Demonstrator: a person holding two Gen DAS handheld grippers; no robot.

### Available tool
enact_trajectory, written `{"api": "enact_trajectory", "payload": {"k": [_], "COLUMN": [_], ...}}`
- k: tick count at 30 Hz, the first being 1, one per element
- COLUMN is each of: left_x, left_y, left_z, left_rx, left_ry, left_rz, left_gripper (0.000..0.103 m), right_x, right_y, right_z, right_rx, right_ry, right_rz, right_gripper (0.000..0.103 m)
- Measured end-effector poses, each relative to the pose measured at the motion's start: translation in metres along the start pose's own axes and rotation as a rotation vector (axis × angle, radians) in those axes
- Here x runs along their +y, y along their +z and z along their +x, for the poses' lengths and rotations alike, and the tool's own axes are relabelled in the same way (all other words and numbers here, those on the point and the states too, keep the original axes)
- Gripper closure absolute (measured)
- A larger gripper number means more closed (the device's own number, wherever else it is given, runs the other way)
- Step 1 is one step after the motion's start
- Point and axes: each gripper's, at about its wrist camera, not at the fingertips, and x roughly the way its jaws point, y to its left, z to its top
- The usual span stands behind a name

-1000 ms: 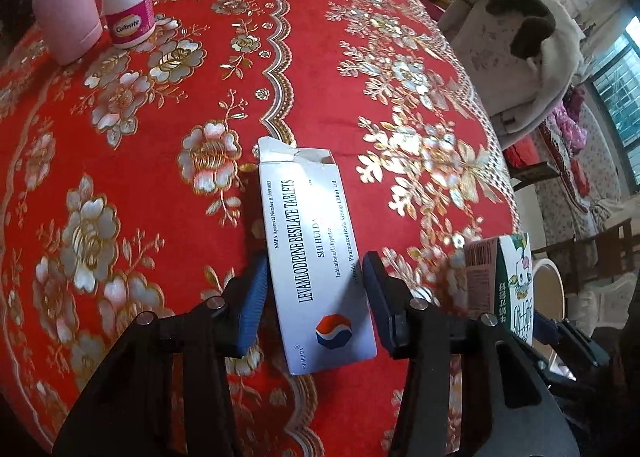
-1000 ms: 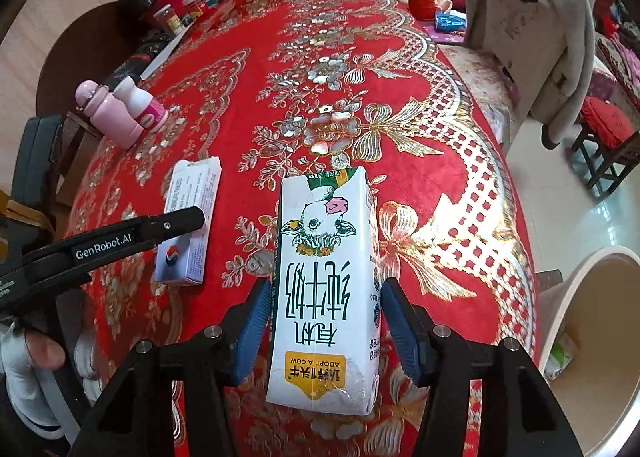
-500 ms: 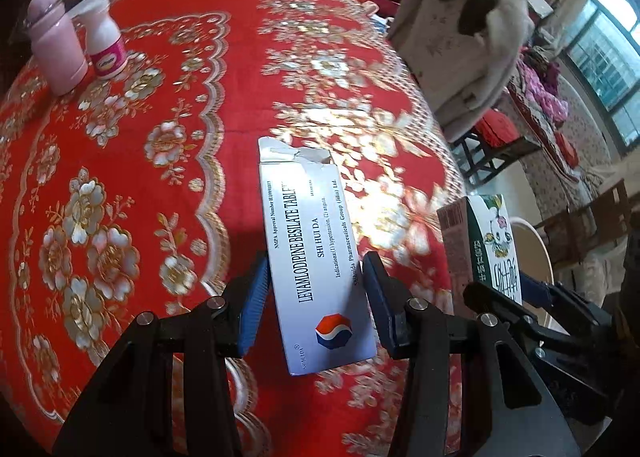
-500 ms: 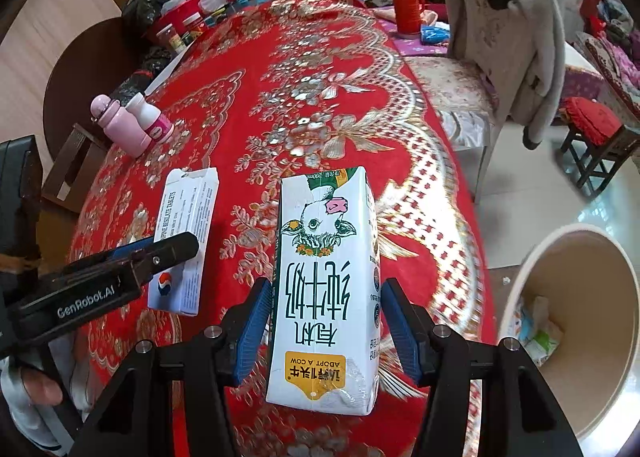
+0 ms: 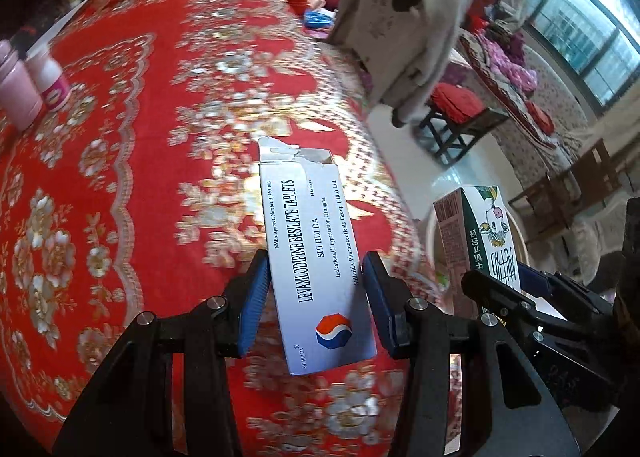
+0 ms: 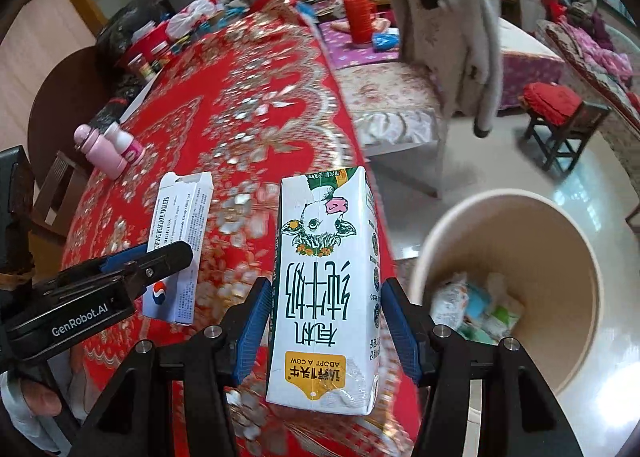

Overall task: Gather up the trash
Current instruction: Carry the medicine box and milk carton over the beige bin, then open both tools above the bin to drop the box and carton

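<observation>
My left gripper [image 5: 316, 305] is shut on a white tablet box [image 5: 312, 253] with a torn open top, held above the red tablecloth near the table's right edge. The box also shows in the right wrist view [image 6: 178, 245]. My right gripper [image 6: 324, 325] is shut on a white milk carton [image 6: 326, 285] with a cow print, held over the table edge just left of a beige trash bin [image 6: 560, 241]. The carton shows in the left wrist view [image 5: 476, 237], with the bin rim [image 5: 434, 217] behind it.
The bin holds several wrappers [image 6: 476, 305]. A pink bottle [image 6: 100, 149] and a white pill bottle [image 6: 128, 143] stand at the table's left side. A chair draped with a grey coat [image 6: 456, 21] and a stool with a red cushion [image 6: 556, 101] stand beyond the table.
Both grippers have lifted and swung right with their loads, from over the table toward its edge. The trash bin has come fully into the right wrist view.
</observation>
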Motion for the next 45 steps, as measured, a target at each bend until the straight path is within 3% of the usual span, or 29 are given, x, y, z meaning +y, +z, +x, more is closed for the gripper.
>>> {"api": "enact_trajectory", "payload": {"k": [15,25,34,45], "left_x": [-0.093,-0.139,-0.169,-0.178], "left_y": [-0.006,-0.010,-0.015,-0.011], "left_z": [0.027,0.051,0.071,0.086], "left_rx": [0.045,0.081,0.116,0.133], "left_ry": [-0.081,-0.109,-0.107,-0.085], "left_rz": [0.156,0.234,0.276,0.272], "left_gripper": [0.058,0.058,0.058,0.058], "right_x": [-0.102,-0.149,-0.173,-0.183], "right_y": [-0.034,-0.055,-0.061,-0.058], "right_z": [-0.041,-0.051,-0.049,-0.041], "right_rx": [-0.027,-0.014,0.001,0.014], "right_ry": [-0.111,-0.147,-0.160,-0.157], "right_rz": [0.187,0.283,0.331,0.347], "right_gripper": [0.048,0.048,0.048,0.048]}}
